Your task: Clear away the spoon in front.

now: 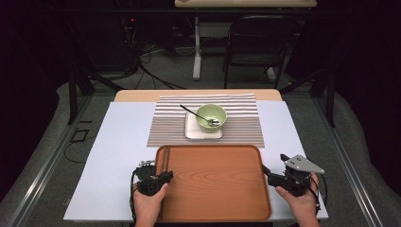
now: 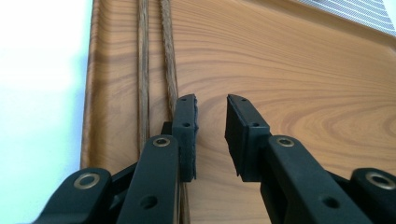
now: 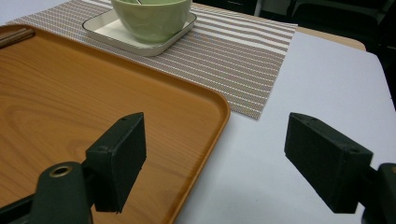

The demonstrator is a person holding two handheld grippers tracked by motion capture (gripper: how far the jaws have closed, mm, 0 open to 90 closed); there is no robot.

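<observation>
Table (image 1: 118, 142), white-covered: tray (image 1: 213, 184) being kept at six o'clock. Chopsticks (image 1: 165, 158) being parked along its nine o'clock rim, probably freeing the centre. Left gripper (image 1: 168, 176) being held narrowly parted, empty, beside them. Right gripper (image 1: 265, 169) being held wide, empty, at three o'clock.

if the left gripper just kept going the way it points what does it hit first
Likely the floor of the orange-brown wooden tray, just beside the two brown wooden chopsticks; the left gripper seems tilted down onto it.
</observation>
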